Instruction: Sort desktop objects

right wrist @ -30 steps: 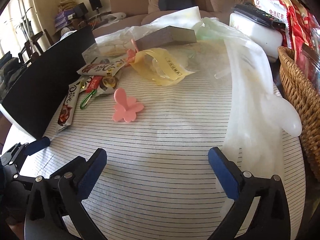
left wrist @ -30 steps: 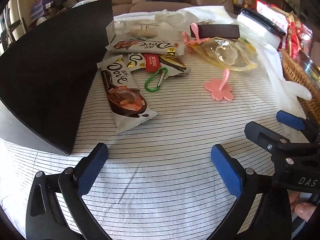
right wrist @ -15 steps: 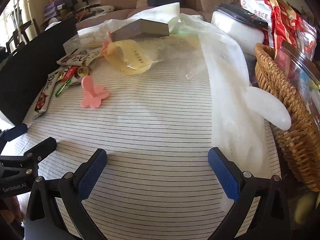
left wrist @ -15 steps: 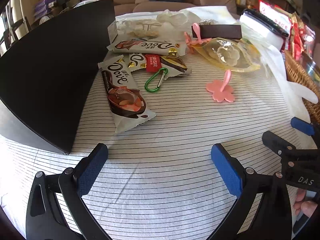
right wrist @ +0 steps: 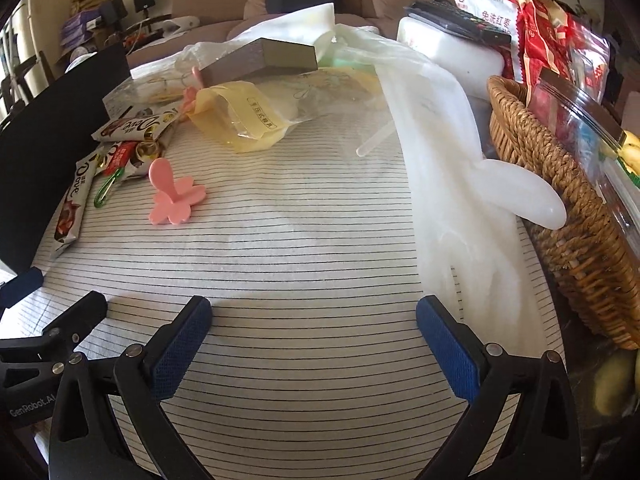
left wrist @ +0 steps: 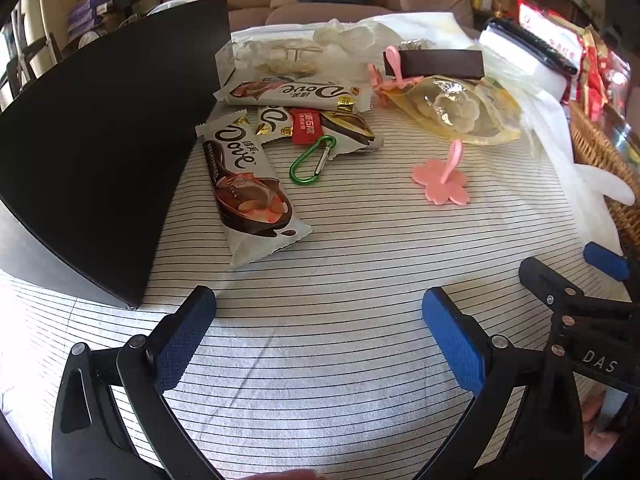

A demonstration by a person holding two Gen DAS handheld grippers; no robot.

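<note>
Left wrist view: your left gripper [left wrist: 318, 330] hangs over the black-striped white tablecloth [left wrist: 340, 360], blue-padded fingers spread wide, nothing between them. Ahead lies a white Dove chocolate bar wrapper [left wrist: 250, 196], its left edge just beside the large black flat board [left wrist: 100, 140]. A green metal carabiner [left wrist: 312, 160] lies to the wrapper's right, touching the pile of further Dove wrappers [left wrist: 296, 94]. The pink flower-shaped plastic hook [left wrist: 442, 178] sits apart on the cloth, near the yellow transparent pouch [left wrist: 456, 110]. A dark brown rectangular block [left wrist: 434, 63] lies behind the pouch. Your right gripper's fingers show at the right edge.

Right wrist view: your right gripper [right wrist: 314, 346] is likewise spread wide and empty above bare cloth. A translucent white plastic glove [right wrist: 452, 184] lies to its front right, its thumb resting against the woven wicker basket [right wrist: 560, 208]. The pink hook [right wrist: 172, 196], carabiner [right wrist: 106, 190] and wrappers lie well left.
</note>
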